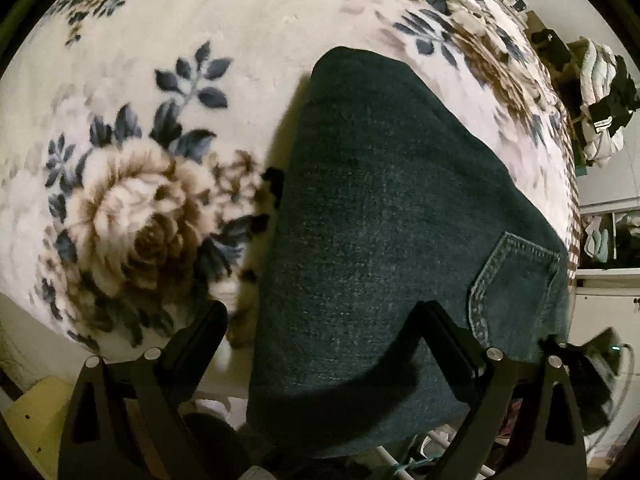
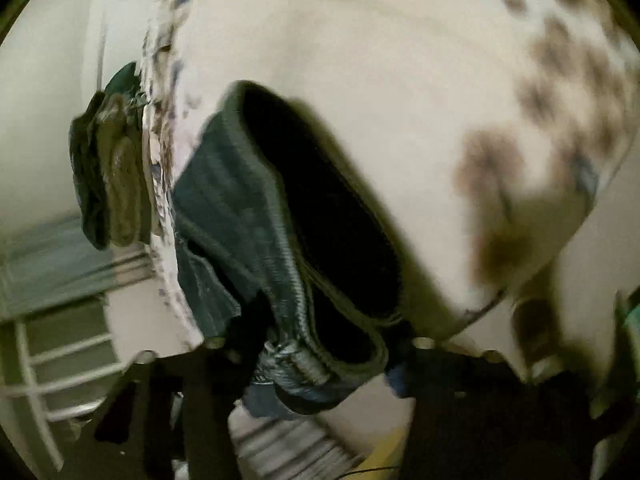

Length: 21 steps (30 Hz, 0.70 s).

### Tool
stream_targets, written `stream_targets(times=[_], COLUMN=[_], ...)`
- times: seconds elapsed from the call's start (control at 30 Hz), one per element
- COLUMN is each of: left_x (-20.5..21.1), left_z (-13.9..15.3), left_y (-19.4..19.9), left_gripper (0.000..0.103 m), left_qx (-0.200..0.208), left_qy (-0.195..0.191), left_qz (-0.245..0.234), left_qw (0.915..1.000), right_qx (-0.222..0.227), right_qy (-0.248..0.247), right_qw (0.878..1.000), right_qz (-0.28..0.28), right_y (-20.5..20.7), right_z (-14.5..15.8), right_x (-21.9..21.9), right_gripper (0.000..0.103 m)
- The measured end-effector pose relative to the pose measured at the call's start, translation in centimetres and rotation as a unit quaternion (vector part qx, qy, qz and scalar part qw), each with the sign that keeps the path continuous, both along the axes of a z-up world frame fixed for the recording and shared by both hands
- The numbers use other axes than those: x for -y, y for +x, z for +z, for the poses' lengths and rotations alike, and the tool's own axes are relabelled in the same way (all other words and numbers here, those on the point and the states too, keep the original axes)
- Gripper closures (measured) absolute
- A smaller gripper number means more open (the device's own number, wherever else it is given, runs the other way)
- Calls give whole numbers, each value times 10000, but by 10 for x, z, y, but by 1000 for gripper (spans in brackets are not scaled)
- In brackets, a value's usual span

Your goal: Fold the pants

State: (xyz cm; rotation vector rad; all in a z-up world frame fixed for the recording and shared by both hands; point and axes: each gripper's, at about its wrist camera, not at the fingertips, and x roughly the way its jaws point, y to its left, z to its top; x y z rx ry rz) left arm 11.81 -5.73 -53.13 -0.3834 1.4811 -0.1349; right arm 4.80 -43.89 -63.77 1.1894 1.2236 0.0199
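dark denim pants [image 1: 380, 220] lie folded on floral blanket [image 1: 140, 180], running from 12 o'clock down to 6 o'clock of left wrist view, back pocket [image 1: 516, 280] at 4 o'clock. near end overhangs blanket edge. left gripper [image 1: 324, 328] spread wide, right finger resting over denim, left finger over blanket, nothing clamped. right wrist view blurred: waistband [image 2: 304, 360] at 6 o'clock, touching right gripper [image 2: 316, 344]; cannot tell whether it grips. clothes pile [image 1: 600, 100] at 3 o'clock beyond blanket.
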Motion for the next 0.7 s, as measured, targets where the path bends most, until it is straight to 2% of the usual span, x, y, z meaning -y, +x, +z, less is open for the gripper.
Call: stream_targets(times=[0.03,0.1,0.13,0.17,0.2,0.23,0.3,0.43,0.5,0.53,0.63,0.7], left_x=[-1,1,2,2,2,2,2,2,1,3,7,9], left_z=[-1,-3,-6,-7,-10,-13,-17,-19,-20,-21,-25,-25], left_y=[-1,0,0,0,-1,-1,-1,-1,0,2,8,10], left_gripper=[5,5,5,5,5,5,5,5,5,4,2,1], left_qx=[-14,-48,-56,-78,-103,-120,-157,-92,-67,-63,-50,-27], left_qy=[-85,-142,-190,-209,-231,-299,-412,-499,-522,-524,-569,-565], left_qz=[1,-20,-27,-22,-1,43,137,155,137,134,130,114], left_qw=[10000,9999,9998,9997,9997,9995,9989,9986,9985,9985,9983,9983], right_qx=[153,436,512,460,308,99,-219,-220,-337,-344,-212,42], right_qy=[-156,-593,-780,-738,-576,-431,-152,259,632,760,1192,1342], right_qw=[9997,9971,9952,9955,9970,9980,9987,9983,9963,9955,9925,9907], right_qz=[70,203,280,365,428,446,430,466,479,444,189,197], right_y=[1,6,10,15,18,19,20,7,-4,-5,-3,5], right_z=[12,37,42,36,25,14,-1,-12,-26,-31,-49,-48], right_x=[-2,0,1,3,7,11,17,18,16,13,2,-5], right_gripper=[70,71,71,71,66,54,43,34,31,26,17,17])
